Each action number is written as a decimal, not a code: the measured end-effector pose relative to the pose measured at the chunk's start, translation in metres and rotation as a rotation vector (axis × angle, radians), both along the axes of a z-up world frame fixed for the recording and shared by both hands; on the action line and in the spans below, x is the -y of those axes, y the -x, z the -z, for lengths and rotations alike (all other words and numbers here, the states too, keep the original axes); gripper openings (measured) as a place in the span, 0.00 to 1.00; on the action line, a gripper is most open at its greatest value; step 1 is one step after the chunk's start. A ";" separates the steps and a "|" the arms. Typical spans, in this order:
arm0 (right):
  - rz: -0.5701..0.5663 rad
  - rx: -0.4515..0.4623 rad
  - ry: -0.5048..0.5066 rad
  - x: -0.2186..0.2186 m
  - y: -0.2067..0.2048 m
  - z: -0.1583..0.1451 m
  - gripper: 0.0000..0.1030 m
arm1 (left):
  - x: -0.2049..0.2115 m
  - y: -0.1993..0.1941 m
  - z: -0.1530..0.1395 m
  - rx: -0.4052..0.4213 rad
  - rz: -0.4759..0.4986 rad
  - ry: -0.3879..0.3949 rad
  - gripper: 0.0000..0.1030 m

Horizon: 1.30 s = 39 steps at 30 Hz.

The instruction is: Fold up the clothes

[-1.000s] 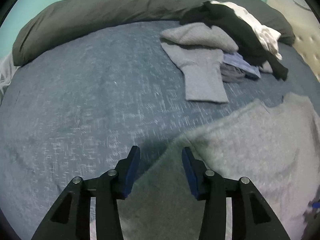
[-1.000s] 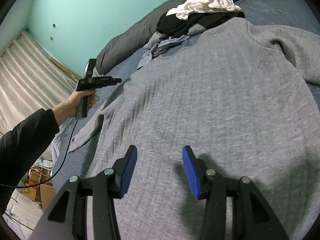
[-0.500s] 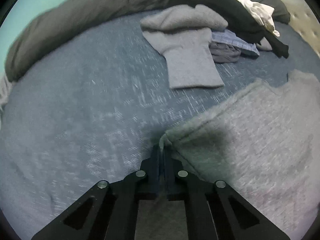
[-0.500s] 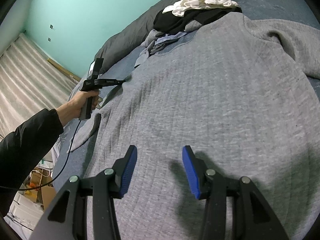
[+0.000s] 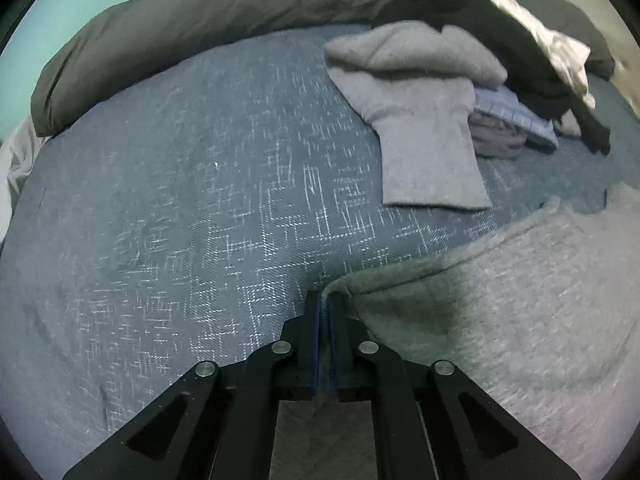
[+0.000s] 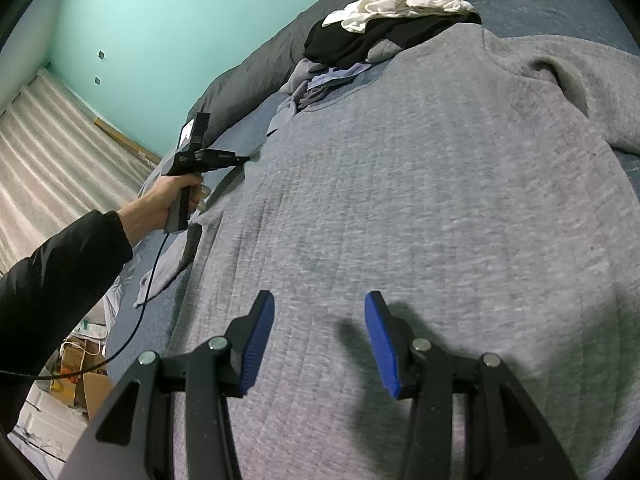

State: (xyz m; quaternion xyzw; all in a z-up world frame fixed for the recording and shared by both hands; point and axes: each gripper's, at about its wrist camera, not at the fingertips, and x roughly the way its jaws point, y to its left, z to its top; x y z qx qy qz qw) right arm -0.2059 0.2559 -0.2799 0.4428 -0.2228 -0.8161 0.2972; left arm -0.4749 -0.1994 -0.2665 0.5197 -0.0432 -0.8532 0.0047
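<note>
From my left wrist camera, the left tool (image 5: 323, 312) has its two black arms with blue pads brought together on the edge of the large grey quilted-knit sweatshirt (image 5: 520, 320), pinching a corner of the cloth so that the fabric rises into a small peak right at the tips; I hold it there, I judge, because a fold needs a firm hold on the edge. The sweatshirt spreads off to the right over the dark blue woven bedspread (image 5: 180, 220). Further back lies a smaller grey knit garment (image 5: 424, 120) with one flat panel laid out toward me, and behind it a loose heap of black and white clothes (image 5: 520, 40) against the long dark grey bolster pillow (image 5: 180, 40); that heap sits well apart from the sweatshirt's pinched corner, which leaves bare bedspread to work on. From my right wrist camera, the right tool (image 6: 320, 336) hovers with its blue pads wide apart over the sweatshirt's broad body, holding nothing, placed as if ready to take the cloth below it. The garment lies mostly flat, one sleeve bunched at the upper right. At the left edge, a bare hand (image 6: 168, 200) in a black sleeve grips the other tool's handle at the sweatshirt's side.
</note>
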 end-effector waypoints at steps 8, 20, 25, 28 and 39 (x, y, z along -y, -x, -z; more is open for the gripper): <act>0.016 -0.003 0.009 -0.004 0.000 -0.005 0.46 | 0.002 -0.040 -0.032 -0.042 -0.013 -0.023 0.12; 0.111 0.046 0.059 -0.027 0.001 -0.002 0.46 | -0.040 -0.190 -0.052 -0.066 0.099 -0.152 0.13; 0.133 0.052 0.077 -0.033 -0.001 -0.006 0.46 | -0.062 -0.247 -0.036 -0.065 0.084 -0.194 0.13; 0.154 0.047 0.077 -0.042 -0.007 -0.015 0.46 | -0.067 -0.275 -0.027 -0.062 0.040 -0.280 0.15; 0.456 -0.011 -0.061 -0.205 -0.043 -0.080 0.58 | -0.082 -0.330 -0.004 -0.053 0.044 -0.311 0.29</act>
